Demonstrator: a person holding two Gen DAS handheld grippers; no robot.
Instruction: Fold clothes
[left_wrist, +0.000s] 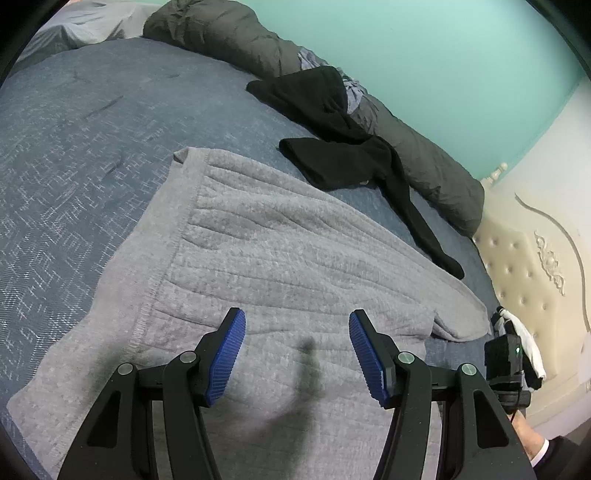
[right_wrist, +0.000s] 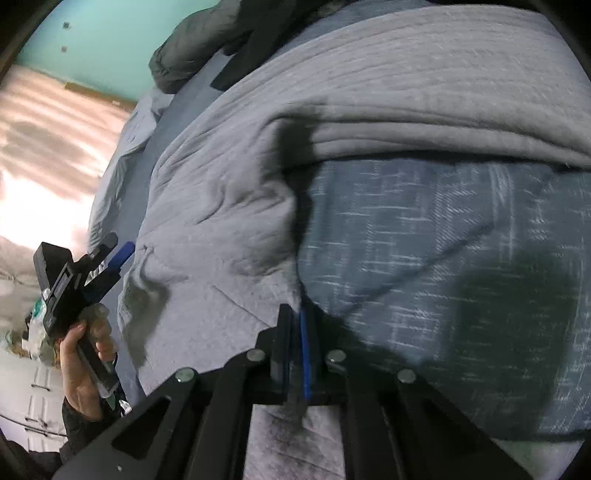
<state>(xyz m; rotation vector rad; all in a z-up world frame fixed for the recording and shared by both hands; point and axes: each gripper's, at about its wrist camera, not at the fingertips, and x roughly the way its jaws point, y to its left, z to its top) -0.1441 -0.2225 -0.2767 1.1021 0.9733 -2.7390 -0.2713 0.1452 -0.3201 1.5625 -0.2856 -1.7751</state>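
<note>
A grey ribbed garment (left_wrist: 277, 251) lies spread on the blue bed cover (left_wrist: 74, 147). My left gripper (left_wrist: 297, 317) hovers over its near part, open, with nothing between the blue pads (left_wrist: 229, 354). In the right wrist view the same grey garment (right_wrist: 406, 74) has a fold drawn up from the bed cover (right_wrist: 443, 258). My right gripper (right_wrist: 295, 314) is shut on the garment's edge, and the cloth bunches at the pinched tip. A hand holds the left gripper (right_wrist: 110, 254) at the far left of that view.
A black garment (left_wrist: 332, 147) lies crumpled beyond the grey one. Behind it a dark grey rolled duvet (left_wrist: 229, 33) runs along the teal wall. A cream tufted headboard (left_wrist: 535, 258) closes the right side. A white cabinet (right_wrist: 37, 387) stands beside the bed.
</note>
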